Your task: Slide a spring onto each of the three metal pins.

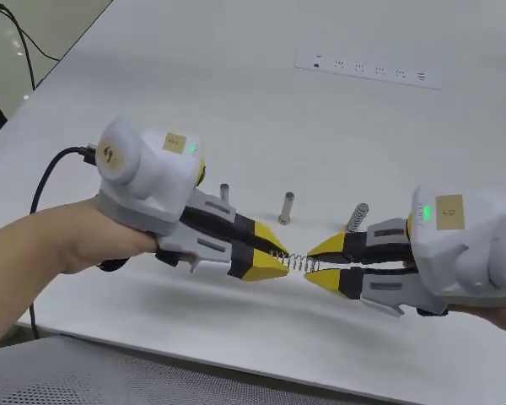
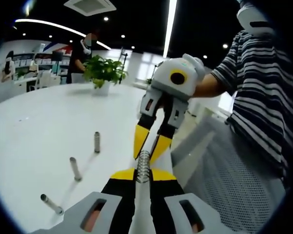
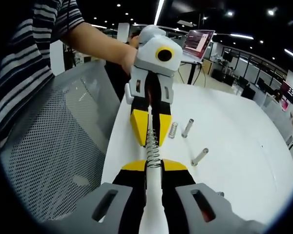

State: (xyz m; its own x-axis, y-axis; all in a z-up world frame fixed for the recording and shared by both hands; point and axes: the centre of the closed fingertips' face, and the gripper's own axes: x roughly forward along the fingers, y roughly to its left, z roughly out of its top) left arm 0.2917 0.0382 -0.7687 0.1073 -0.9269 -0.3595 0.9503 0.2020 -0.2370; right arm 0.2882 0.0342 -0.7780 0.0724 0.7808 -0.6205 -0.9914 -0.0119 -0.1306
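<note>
The left hand (image 1: 76, 240) holds the left tongs (image 1: 280, 257) angled down toward the right tongs (image 1: 319, 263), tips almost meeting above the bench (image 1: 261, 110). Each pair is pressed onto one end of the spring (image 1: 299, 263) (it bridges the gap). Beyond the tips stands the middle pin (image 1: 286, 207); beyond the left tongs, a second pin (image 1: 224, 192); beside the right tongs, a pin wearing a spring (image 1: 357, 218).
</note>
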